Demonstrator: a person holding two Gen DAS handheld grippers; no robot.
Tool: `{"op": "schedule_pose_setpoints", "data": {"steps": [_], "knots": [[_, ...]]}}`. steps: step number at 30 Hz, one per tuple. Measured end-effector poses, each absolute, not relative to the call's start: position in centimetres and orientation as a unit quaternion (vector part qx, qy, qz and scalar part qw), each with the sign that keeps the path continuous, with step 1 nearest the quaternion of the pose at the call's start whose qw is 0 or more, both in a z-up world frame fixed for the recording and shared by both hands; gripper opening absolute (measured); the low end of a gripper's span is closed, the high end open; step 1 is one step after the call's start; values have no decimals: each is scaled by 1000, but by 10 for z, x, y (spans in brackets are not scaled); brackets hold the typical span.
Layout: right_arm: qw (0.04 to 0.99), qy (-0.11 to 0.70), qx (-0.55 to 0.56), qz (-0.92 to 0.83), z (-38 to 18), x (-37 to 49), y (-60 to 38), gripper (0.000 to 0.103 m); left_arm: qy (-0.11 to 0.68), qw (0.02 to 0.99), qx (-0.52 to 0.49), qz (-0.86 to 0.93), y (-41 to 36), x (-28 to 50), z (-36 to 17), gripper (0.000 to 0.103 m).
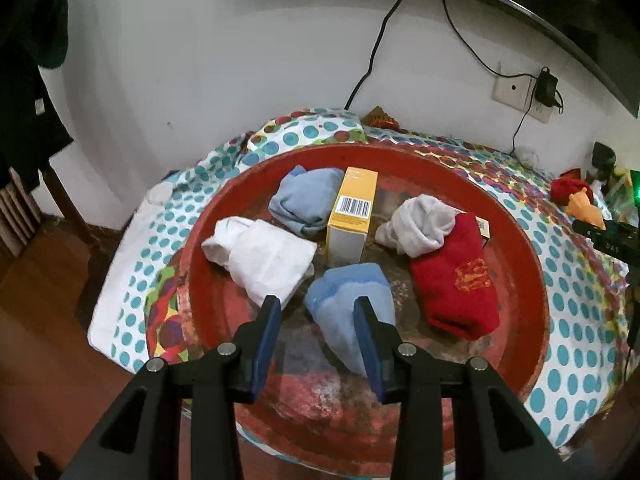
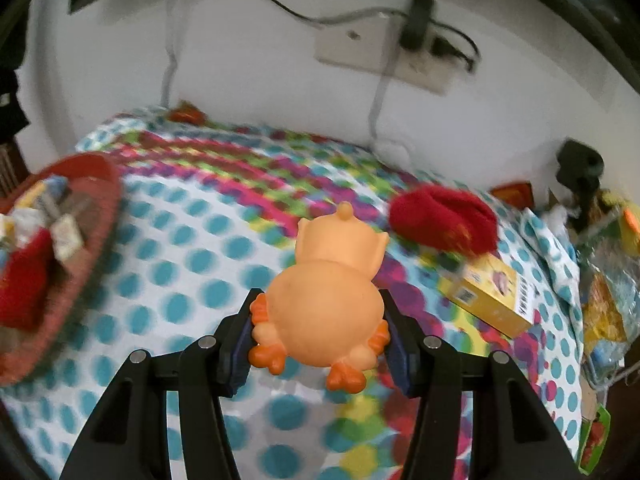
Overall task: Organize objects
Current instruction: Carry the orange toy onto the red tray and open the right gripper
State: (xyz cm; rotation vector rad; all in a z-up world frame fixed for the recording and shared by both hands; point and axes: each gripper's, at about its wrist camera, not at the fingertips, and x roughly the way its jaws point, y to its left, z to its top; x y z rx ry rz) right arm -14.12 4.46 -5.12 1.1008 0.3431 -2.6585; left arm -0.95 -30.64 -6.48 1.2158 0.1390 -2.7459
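Observation:
A round red tray (image 1: 532, 280) holds a white sock bundle (image 1: 264, 256), two blue sock bundles (image 1: 308, 200) (image 1: 344, 300), a grey-white bundle (image 1: 420, 228), a red sock (image 1: 460, 280) and an upright yellow box (image 1: 352, 216). My left gripper (image 1: 316, 316) is open and empty just above the near blue bundle. My right gripper (image 2: 320, 328) is shut on an orange rubber duck toy (image 2: 328, 296), held above the dotted cloth. The tray also shows at the left of the right wrist view (image 2: 92, 232). The duck appears far right in the left wrist view (image 1: 584, 204).
A dotted, colourful cloth (image 2: 200, 264) covers the table. On it lie a red sock (image 2: 444, 220) and a yellow box (image 2: 492, 300). Clutter and bags (image 2: 608, 280) sit at the right edge. A wall with a socket and cables (image 2: 384, 48) is behind.

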Motion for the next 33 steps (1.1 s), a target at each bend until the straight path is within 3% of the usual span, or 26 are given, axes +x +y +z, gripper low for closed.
{"op": "schedule_pose_setpoints", "data": {"steps": [15,33], "knots": [[249,144,358,-888,-24,-101,-79,52,59,66,410,-908,-325,-3,-63,39],[274,170,379,-867,-56,-92,-132,52,67,61,414,-906,-333,-1,-65,39]]}}
